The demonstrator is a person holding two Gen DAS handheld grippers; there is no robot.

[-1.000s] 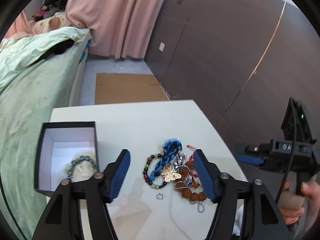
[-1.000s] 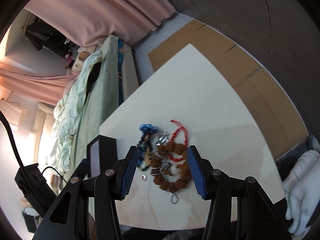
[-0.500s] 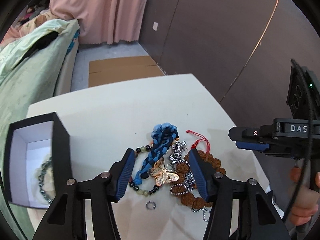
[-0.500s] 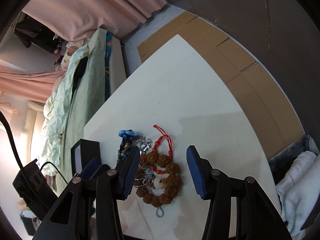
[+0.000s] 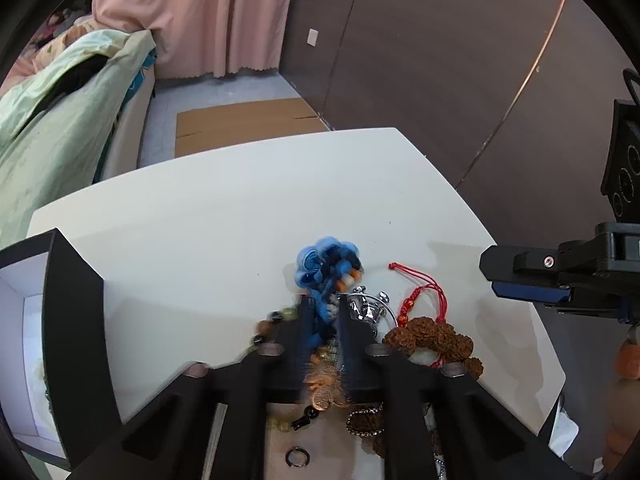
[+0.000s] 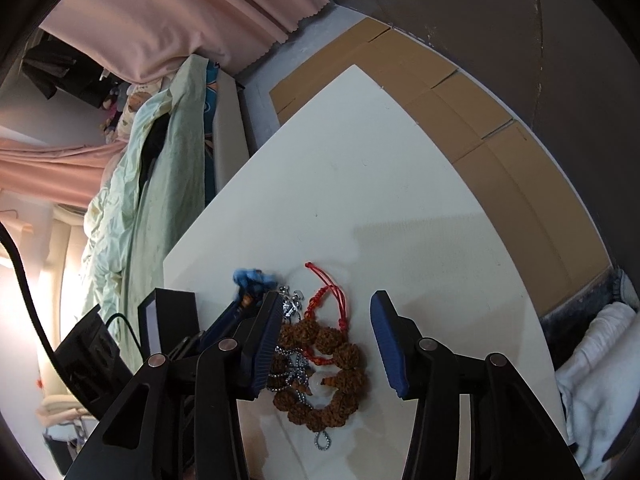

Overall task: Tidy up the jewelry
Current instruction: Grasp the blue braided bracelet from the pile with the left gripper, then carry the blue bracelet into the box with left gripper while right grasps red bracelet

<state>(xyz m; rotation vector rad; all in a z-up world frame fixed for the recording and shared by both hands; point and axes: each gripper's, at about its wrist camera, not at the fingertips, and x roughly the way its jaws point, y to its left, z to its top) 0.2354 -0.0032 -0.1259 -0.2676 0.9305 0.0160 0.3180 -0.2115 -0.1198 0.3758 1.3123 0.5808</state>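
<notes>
The left gripper (image 5: pixel 323 322), wide apart a second ago, is closing on the blue braid (image 5: pixel 326 268), which sits between its pads in the jewelry pile on the table (image 5: pixel 240 208). The right gripper (image 6: pixel 325 340) hovers released over the brown bead bracelet (image 6: pixel 332 364) (red cord (image 6: pixel 332 300) beyond). No writing is readable now.

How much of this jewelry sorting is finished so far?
Barely begun. The open black box sits at the table's left; its contents are hard to see. In hand: the left gripper is closing on the blue braided bracelet. Left: the brown seed-bead bracelet, red cord bracelet, silver chain and a small ring. The right gripper hovers open.
</notes>
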